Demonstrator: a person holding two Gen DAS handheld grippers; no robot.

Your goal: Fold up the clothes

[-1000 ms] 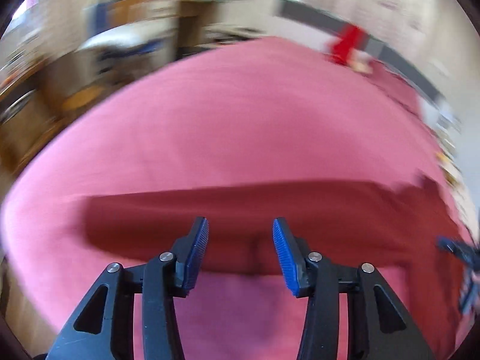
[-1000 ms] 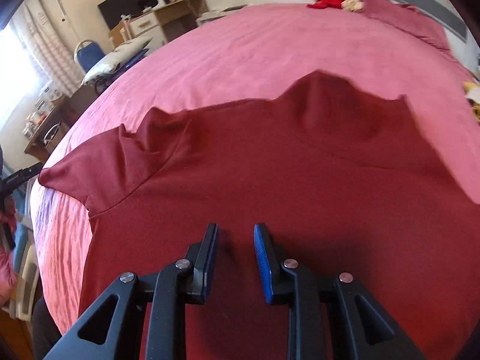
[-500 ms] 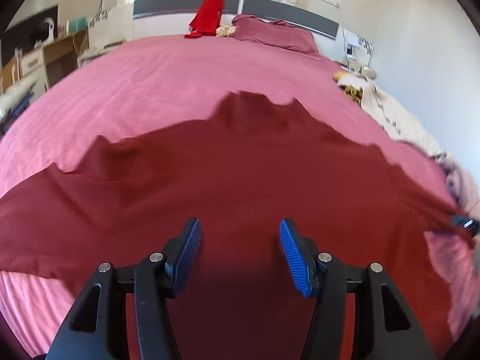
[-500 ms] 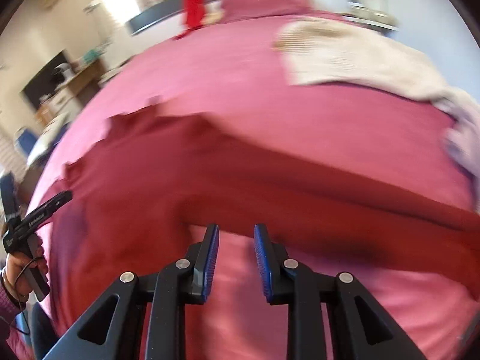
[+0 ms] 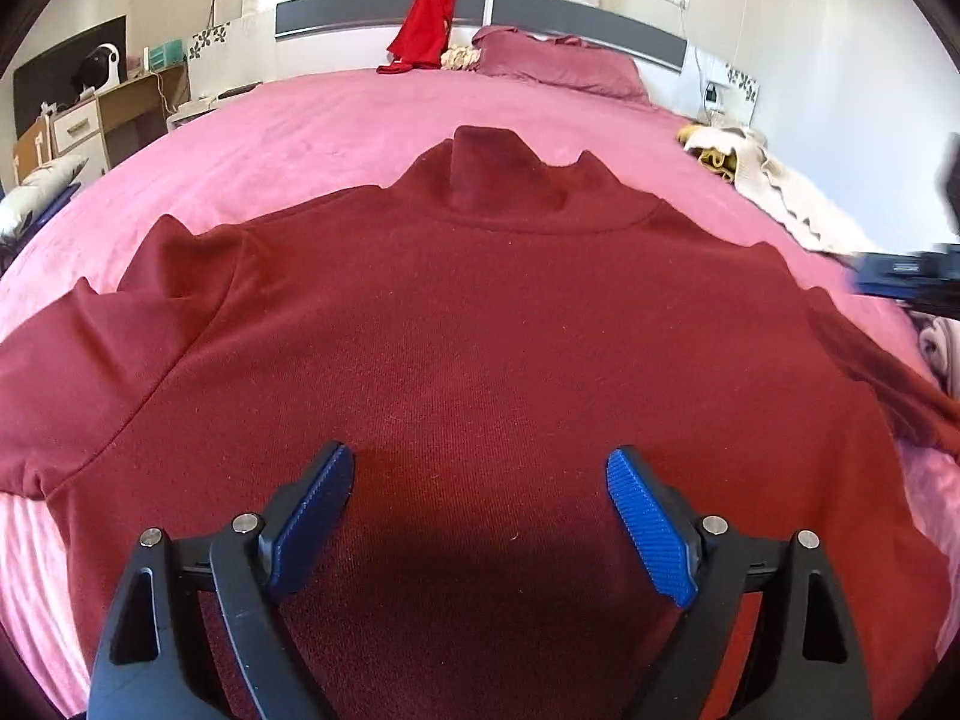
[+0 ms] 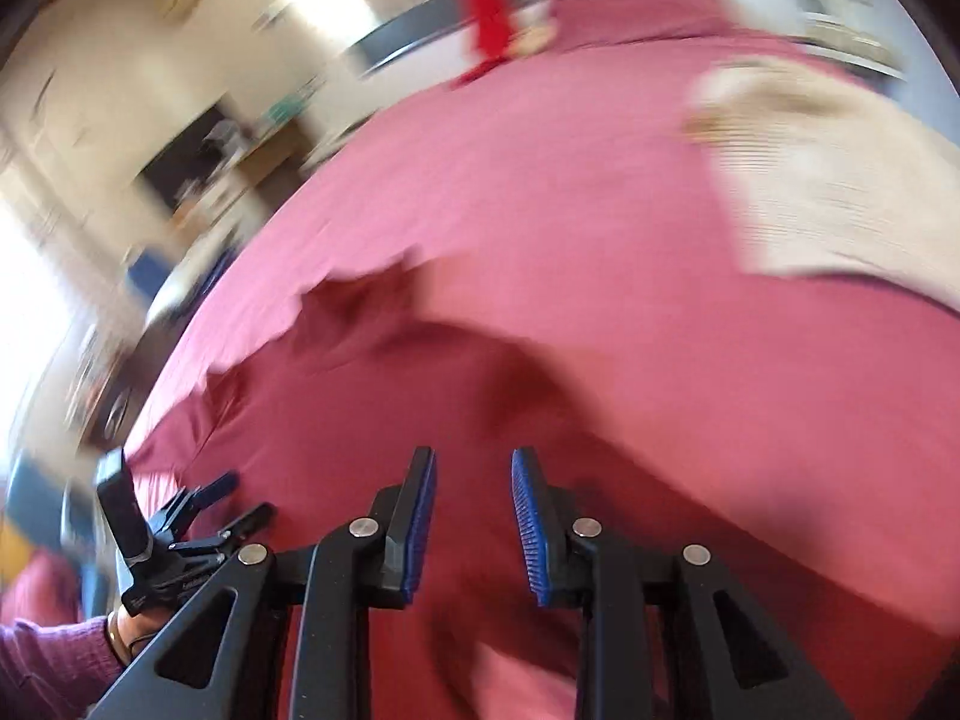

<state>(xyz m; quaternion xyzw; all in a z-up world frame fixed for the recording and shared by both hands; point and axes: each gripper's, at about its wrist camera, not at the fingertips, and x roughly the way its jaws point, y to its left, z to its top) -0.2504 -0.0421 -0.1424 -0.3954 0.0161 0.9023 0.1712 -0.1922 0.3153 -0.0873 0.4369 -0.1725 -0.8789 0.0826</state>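
Note:
A maroon long-sleeved top (image 5: 480, 300) lies spread flat on the pink bed (image 5: 312, 120), collar (image 5: 486, 174) toward the headboard and sleeves out to both sides. My left gripper (image 5: 480, 462) hovers over the lower body of the top, jaws wide open, nothing between them. The right wrist view is motion-blurred: my right gripper (image 6: 473, 462) stands over the top (image 6: 420, 420) near its right side, its blue pads a narrow gap apart with nothing between them. The right gripper (image 5: 900, 276) shows blurred at the right edge of the left wrist view. The left gripper (image 6: 180, 516) shows at lower left.
A cream knitted garment (image 5: 774, 180) lies on the bed's right side, seen also as a cream blur (image 6: 840, 180). A red cloth (image 5: 426, 24) hangs on the headboard beside a maroon pillow (image 5: 558, 60). A desk (image 5: 120, 108) stands left of the bed. A hand with a magenta sleeve (image 6: 48, 660) holds the left gripper.
The left gripper swung round to face the top's collar, came in closer and opened its jaws much wider. The right gripper swept off the body toward the top's right side, still moving.

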